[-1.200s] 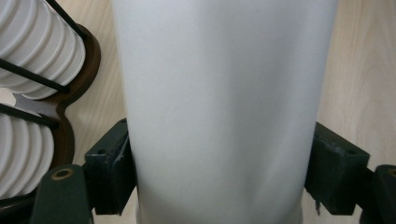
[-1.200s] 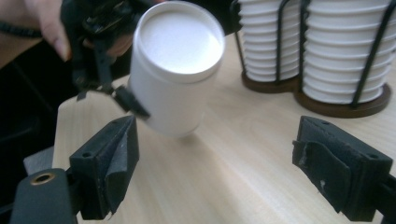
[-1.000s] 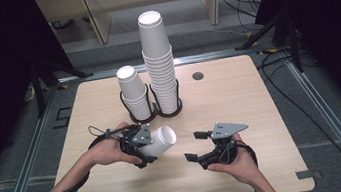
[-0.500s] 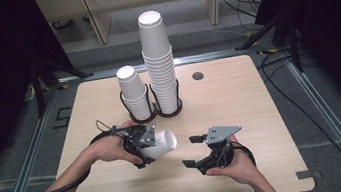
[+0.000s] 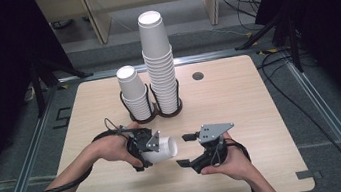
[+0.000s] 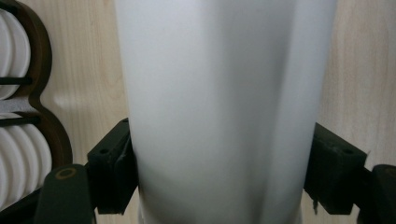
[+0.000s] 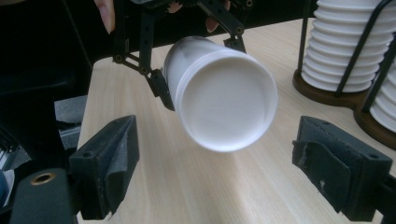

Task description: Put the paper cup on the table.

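White paper cup (image 5: 160, 149) lying sideways above the near middle of the table (image 5: 239, 96), clear of the wood, closed bottom end turned toward the right gripper. Same cup (image 6: 219, 107) seen along the left gripper's view as a broad white wall, pinched at both sides by the black jaws. Same cup (image 7: 219, 93) seen end-on from the right gripper view, round base facing the camera, hanging between and beyond the two spread jaws without touching either. Left gripper (image 5: 142, 150) clamped on the cup, held in the left hand (image 5: 112, 147) with a black cable trailing back along the forearm. Right gripper (image 5: 185, 150) just beside the cup's base, jaws wide apart and holding nothing, gripped by the right hand (image 5: 228, 161), grey three-cornered plate on top. Farther back, two stacks of white cups upright in a dark double holder (image 5: 158, 112): short stack (image 5: 134, 93) on the left, tall stack (image 5: 158, 62) touching on the right. Small dark round hole (image 5: 198, 76) in the tabletop beyond, well apart from the stacks.
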